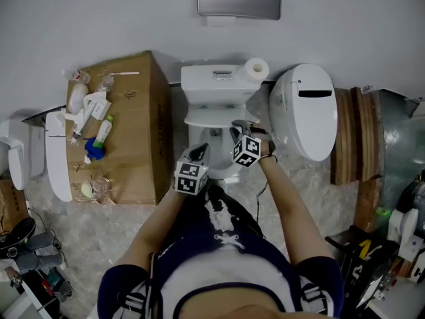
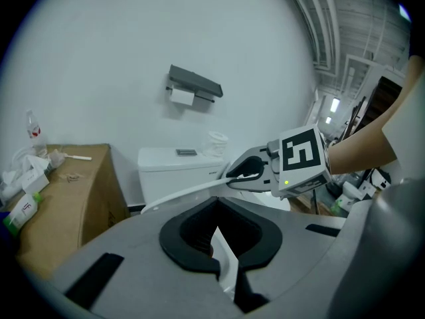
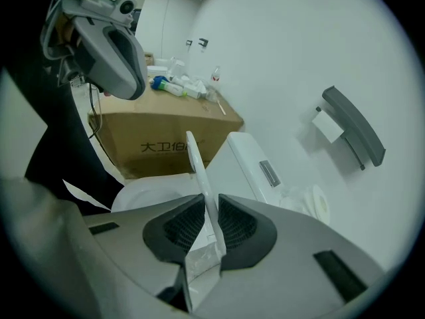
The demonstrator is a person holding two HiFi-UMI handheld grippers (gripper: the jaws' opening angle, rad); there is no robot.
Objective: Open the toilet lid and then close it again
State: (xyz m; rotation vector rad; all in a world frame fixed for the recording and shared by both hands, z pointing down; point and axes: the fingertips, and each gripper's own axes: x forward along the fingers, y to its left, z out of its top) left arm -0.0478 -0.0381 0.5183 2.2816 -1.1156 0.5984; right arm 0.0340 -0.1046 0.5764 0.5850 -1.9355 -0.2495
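Observation:
The white toilet's lid (image 1: pixel 212 119) is tilted partway up over the bowl (image 1: pixel 216 153). My right gripper (image 1: pixel 238 129) is shut on the lid's front edge. In the right gripper view the thin lid (image 3: pixel 201 171) runs edge-on between the dark pads (image 3: pixel 186 228). The left gripper view shows the lid (image 2: pixel 186 193) as a white strip slanting up into the right gripper (image 2: pixel 230 175). My left gripper (image 1: pixel 199 154) is shut with nothing in it, low over the bowl's front left. Its own jaws (image 2: pixel 216 258) are pressed together.
The tank (image 1: pixel 222 85) carries a paper roll (image 1: pixel 256 68). A cardboard box (image 1: pixel 133 131) with bottles stands left of the toilet. A second white toilet part (image 1: pixel 309 111) leans on the wall at right, beside wooden boards (image 1: pixel 352 138). A paper holder (image 1: pixel 239 4) hangs above.

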